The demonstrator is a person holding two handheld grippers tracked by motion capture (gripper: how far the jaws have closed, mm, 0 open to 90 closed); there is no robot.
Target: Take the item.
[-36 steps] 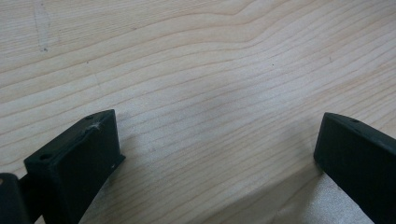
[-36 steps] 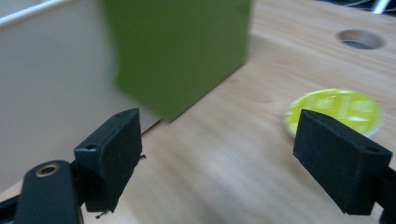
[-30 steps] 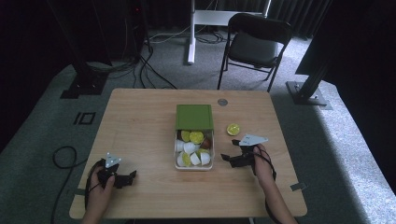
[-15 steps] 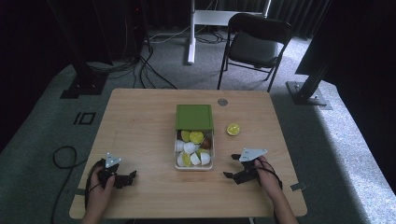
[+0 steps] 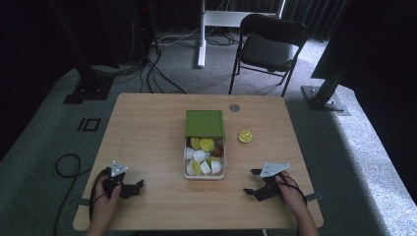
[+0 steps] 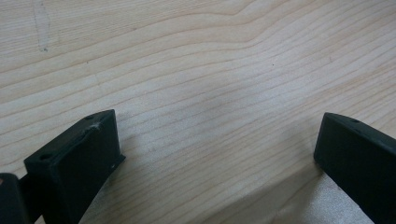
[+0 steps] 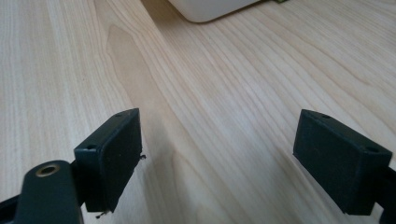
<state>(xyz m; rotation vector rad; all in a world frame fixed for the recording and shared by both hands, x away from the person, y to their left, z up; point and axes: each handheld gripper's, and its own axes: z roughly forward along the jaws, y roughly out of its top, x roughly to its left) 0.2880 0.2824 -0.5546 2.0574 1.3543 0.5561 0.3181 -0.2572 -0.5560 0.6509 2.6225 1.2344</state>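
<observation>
My right tongs (image 5: 255, 181) rested low on the surface (image 5: 147, 128), jaws spread wide and holding nothing, to the right of the clear box (image 5: 204, 157) and a little nearer me, while my left tongs (image 5: 134, 187) lay equally wide and empty well off to the box's left. The box sat mid-surface, its green lid (image 5: 204, 123) slid back, with one yellow-green capsule (image 5: 245, 136) loose just right of it. I judged that capsule light, thin-walled and easily dented, best pinched gently across its rim.
</observation>
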